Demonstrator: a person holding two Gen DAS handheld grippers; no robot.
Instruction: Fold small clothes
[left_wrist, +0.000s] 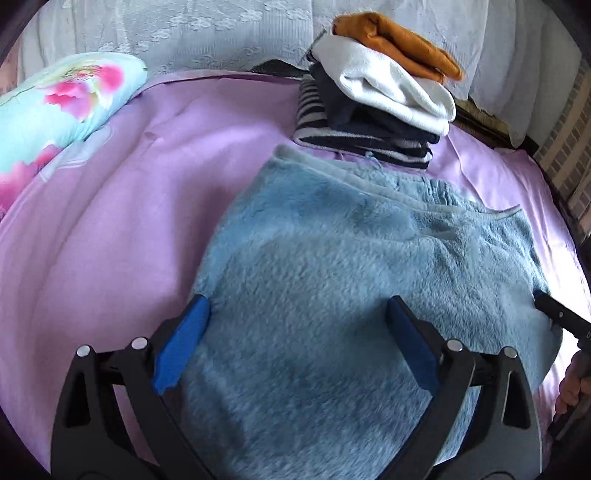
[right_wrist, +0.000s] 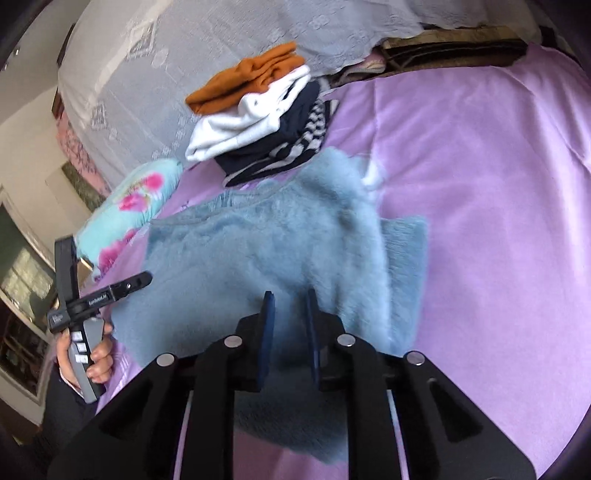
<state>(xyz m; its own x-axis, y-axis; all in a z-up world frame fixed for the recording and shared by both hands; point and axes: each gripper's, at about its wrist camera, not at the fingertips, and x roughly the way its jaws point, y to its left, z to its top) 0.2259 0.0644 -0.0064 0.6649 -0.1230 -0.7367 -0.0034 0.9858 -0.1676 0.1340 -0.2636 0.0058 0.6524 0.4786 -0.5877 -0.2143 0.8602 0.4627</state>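
Blue fleece garment (left_wrist: 332, 280) lies flat on the purple bed sheet (left_wrist: 110, 221), directly under both grippers. Left gripper (left_wrist: 295, 343) spread wide above its near-left part. Right gripper (right_wrist: 290, 328) narrowly parted, nothing clamped, over the near edge. Folded stack (left_wrist: 373, 96) just beyond, far side.

Small white lettering on left gripper (right_wrist: 107, 291) body, too blurred to read; no other legible text.
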